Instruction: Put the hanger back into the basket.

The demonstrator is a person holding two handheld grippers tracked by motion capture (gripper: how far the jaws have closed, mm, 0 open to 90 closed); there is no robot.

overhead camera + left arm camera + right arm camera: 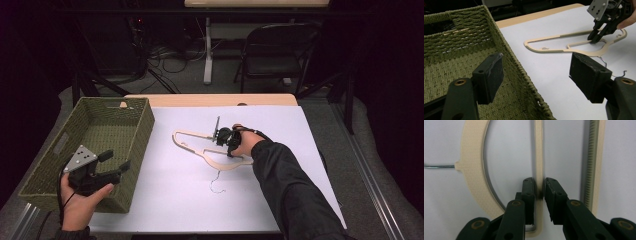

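A cream hanger [192,141] lies flat on the white sheet [170,200], its wire hook [216,182] pointing toward the near edge. My right gripper [220,136] points down onto the hanger's thin inner bar [539,157]. In the right gripper view its pads [528,187] flank that bar closely, a slim dark gap on each side, so I read the right gripper [539,182] as open around it. My left gripper [116,161] hovers over the basket's right wall, open and holding nothing. The left gripper [536,67] view shows the hanger [549,50] and right gripper [594,40] beyond.
A green woven basket [142,130] stands at the table's left with nothing in it; its wall [506,50] is just below my left jaws. Bare wood [210,100] shows at the far edge. A folding chair [277,50] and cables sit on the floor behind.
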